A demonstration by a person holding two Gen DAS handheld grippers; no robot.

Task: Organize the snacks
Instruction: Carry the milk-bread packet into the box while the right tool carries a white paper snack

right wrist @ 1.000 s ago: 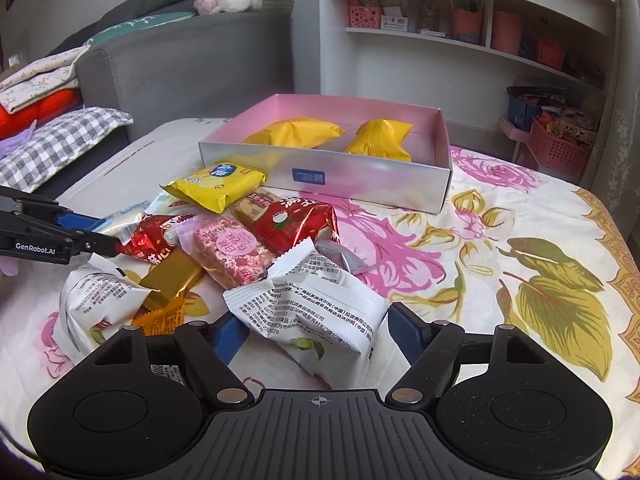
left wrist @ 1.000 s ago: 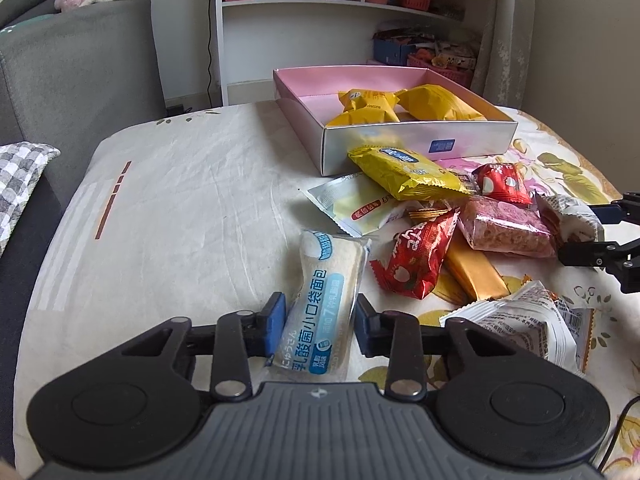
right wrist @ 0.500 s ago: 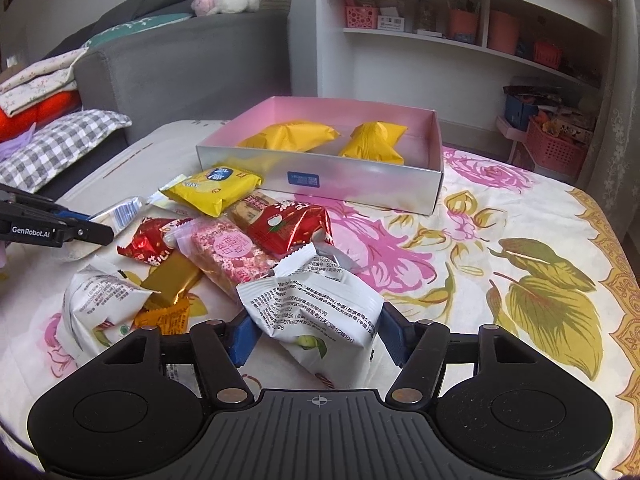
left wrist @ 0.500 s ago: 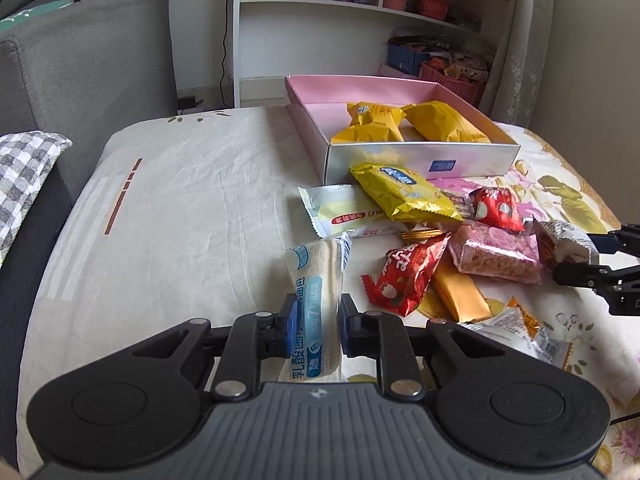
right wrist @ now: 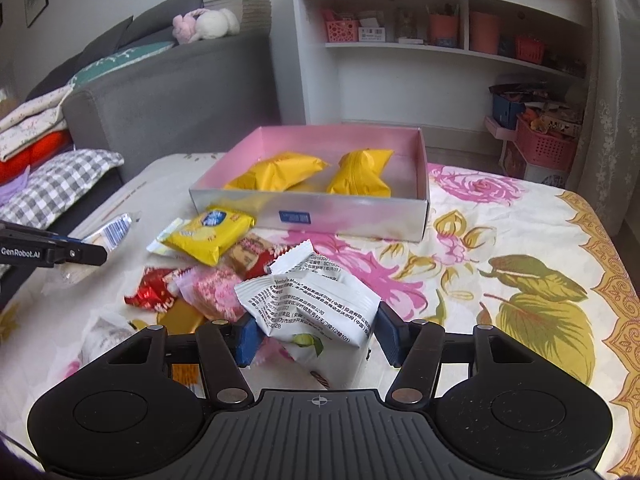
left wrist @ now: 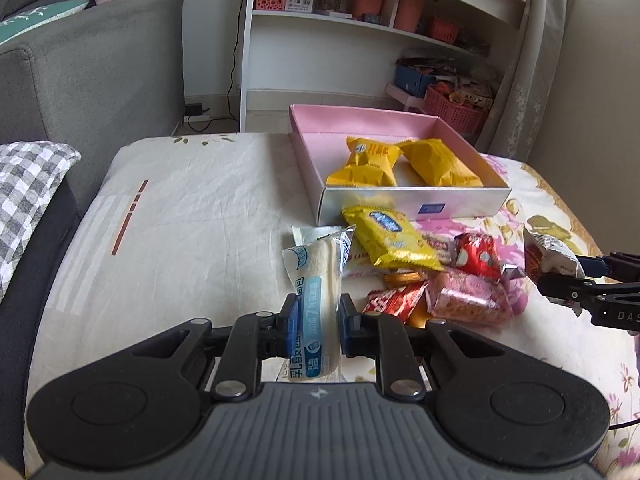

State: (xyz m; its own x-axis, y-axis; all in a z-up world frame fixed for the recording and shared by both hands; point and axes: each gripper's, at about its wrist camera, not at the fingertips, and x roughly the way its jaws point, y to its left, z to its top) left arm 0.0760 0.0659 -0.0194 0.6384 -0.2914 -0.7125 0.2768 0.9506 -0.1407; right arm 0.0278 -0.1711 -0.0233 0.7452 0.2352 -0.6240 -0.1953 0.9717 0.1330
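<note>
While two yellow foil packets (left wrist: 400, 162) lie in the pink cardboard box (left wrist: 412, 200) ahead of the jaws (a loose pile (right wrist: 208, 280) remains), the left gripper (left wrist: 316, 322) is clamped on a white-and-blue bread packet (left wrist: 316, 280); the right gripper's (right wrist: 316, 330) jaws, just closing, press a white printed pouch (right wrist: 312, 300).

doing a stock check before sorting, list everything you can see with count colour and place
box: 1, pink inside with silver walls, far end of the bed
yellow packs: 2, in the box
yellow biscuit pack: 1, on the bed just before the box
loose pile: several red, pink and orange packs, mid bed
bread pack: 1, white and blue, clamped in the left gripper
white pack: 1, black print, between the right gripper's pads
bedsheet: 1, floral
shelf: 1, white, behind
left gripper: shut on the bread pack
right gripper: jaws just closing, gripping the white pack
</note>
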